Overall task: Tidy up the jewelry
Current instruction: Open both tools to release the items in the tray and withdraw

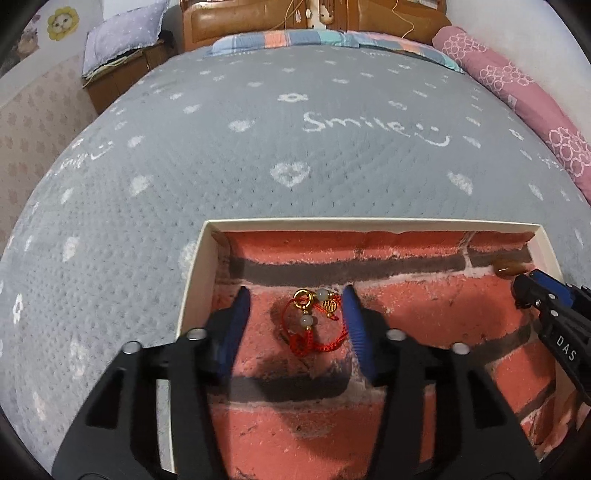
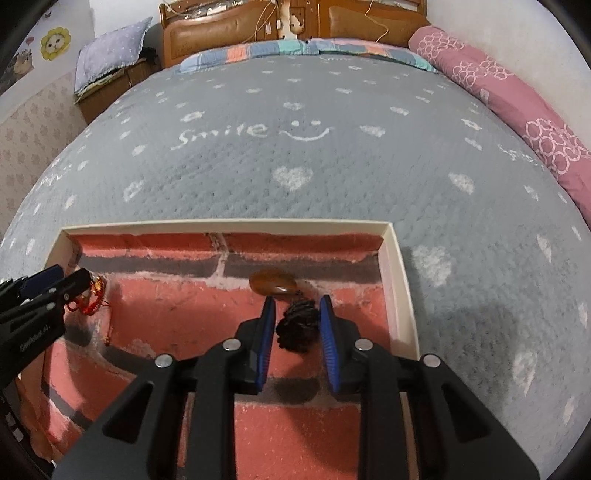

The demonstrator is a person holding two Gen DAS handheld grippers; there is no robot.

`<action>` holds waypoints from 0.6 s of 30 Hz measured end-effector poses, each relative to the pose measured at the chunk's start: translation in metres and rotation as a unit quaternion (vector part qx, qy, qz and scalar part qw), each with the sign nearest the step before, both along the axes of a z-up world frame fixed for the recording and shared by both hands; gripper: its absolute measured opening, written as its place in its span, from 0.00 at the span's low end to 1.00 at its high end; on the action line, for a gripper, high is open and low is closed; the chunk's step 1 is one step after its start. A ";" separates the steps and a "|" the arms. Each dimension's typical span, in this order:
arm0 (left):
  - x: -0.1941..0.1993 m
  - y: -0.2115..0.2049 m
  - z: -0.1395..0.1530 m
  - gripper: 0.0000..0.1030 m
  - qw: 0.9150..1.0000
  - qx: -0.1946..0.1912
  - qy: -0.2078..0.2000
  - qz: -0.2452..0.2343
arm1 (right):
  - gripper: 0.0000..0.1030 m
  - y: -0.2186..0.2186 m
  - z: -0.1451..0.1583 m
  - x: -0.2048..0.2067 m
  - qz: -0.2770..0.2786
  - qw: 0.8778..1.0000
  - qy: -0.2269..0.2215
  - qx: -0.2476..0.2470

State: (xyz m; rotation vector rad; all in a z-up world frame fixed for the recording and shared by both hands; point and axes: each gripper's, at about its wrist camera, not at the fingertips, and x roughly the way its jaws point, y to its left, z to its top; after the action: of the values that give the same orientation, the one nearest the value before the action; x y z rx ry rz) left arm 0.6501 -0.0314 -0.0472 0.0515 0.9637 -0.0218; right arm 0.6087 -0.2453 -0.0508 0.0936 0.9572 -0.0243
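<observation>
A white-rimmed shallow box (image 1: 369, 224) with a red brick-pattern lining lies on the bed. In the left wrist view my left gripper (image 1: 295, 306) is open, its jaws on either side of a red cord bracelet (image 1: 312, 325) with gold charms and pale beads, lying on the lining. In the right wrist view my right gripper (image 2: 297, 314) is open around the black coiled cord (image 2: 298, 326) of an amber pendant (image 2: 273, 282), which rests on the lining. The box rim (image 2: 400, 291) runs just to the right. Each gripper shows at the edge of the other's view.
The box sits on a grey blanket (image 1: 258, 155) with white hearts and "Smile" lettering. A pink rolled quilt (image 1: 517, 88) lies along the right side. A wooden headboard (image 2: 229, 33) and a nightstand with a pillow (image 2: 110, 55) stand at the far end.
</observation>
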 end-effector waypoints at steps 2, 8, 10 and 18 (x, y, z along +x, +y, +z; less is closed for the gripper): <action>-0.007 0.003 0.009 0.54 1.000 -0.009 -0.003 -0.002 | 0.44 -0.001 0.007 -0.004 -0.002 1.000 -0.006 -0.002; -0.050 0.017 0.051 0.88 0.999 -0.009 -0.042 0.001 | 0.54 -0.006 0.045 -0.036 0.002 0.999 -0.037 -0.015; -0.073 0.023 0.065 0.90 0.999 -0.007 -0.053 -0.003 | 0.56 -0.012 0.061 -0.055 0.003 0.999 -0.049 -0.011; -0.161 0.040 0.114 0.95 0.995 -0.013 -0.094 -0.004 | 0.78 -0.031 0.102 -0.136 0.006 0.996 -0.081 -0.023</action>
State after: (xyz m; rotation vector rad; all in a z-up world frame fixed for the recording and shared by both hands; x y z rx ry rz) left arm 0.4893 0.0084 0.0665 0.0323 0.7750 -0.0358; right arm 0.4730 -0.2763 0.0513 0.0466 0.7953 -0.0280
